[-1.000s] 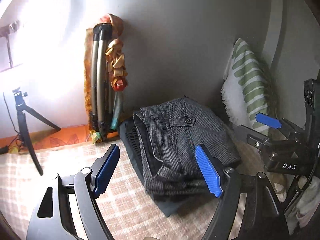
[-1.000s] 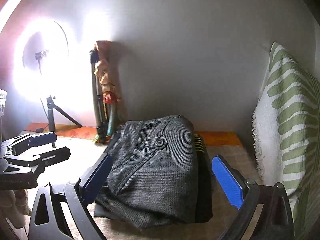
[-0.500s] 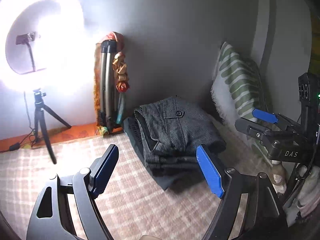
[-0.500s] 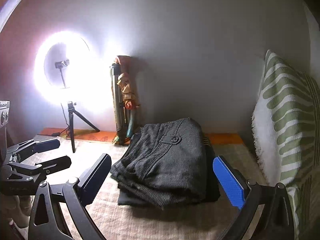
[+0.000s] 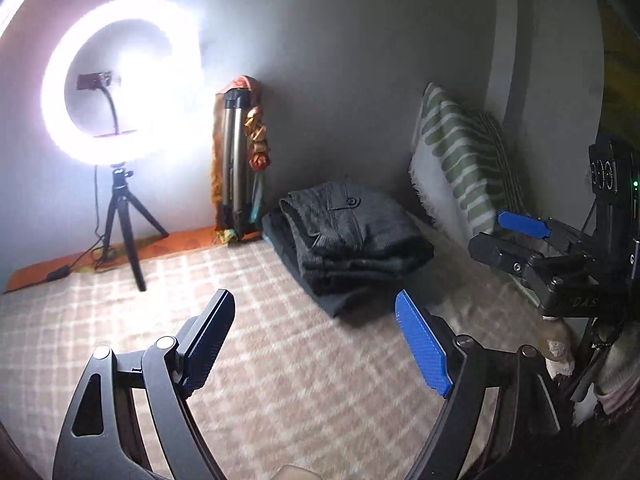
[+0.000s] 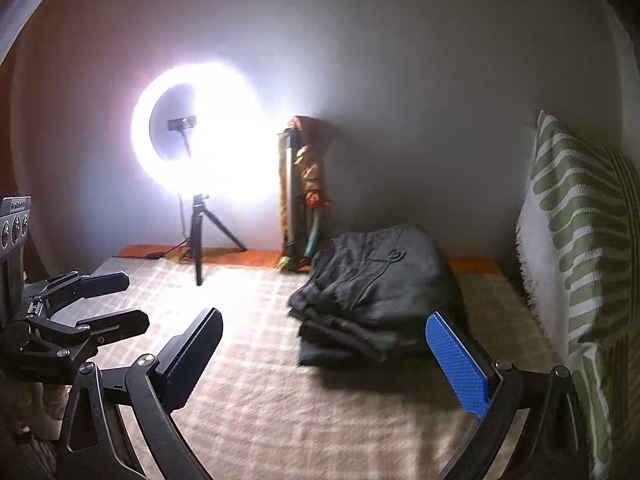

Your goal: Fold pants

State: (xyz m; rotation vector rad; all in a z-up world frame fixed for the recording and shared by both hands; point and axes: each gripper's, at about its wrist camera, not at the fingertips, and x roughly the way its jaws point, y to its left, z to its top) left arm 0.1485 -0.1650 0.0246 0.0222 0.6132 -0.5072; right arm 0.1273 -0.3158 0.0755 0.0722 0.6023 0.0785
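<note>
while the folded pants [image 5: 352,240] lie on the checked blanket [image 5: 260,360], left gripper [image 5: 316,344] and right gripper [image 6: 324,360] gape, grasping nothing.

Bed w/ checked beige-pink blanket [image 5: 280,360] spread over it; orange sheet [image 5: 120,250] shows as a strip along the wall edge. On the blanket: stack of folded dark pants [image 5: 352,240] near the far right, grey pair w/ button pocket on top of a darker one. Ring light tripod [image 5: 124,232] stands at far left. Green-striped pillow [image 5: 464,176] leans upright at right side, just beside the stack.
</note>
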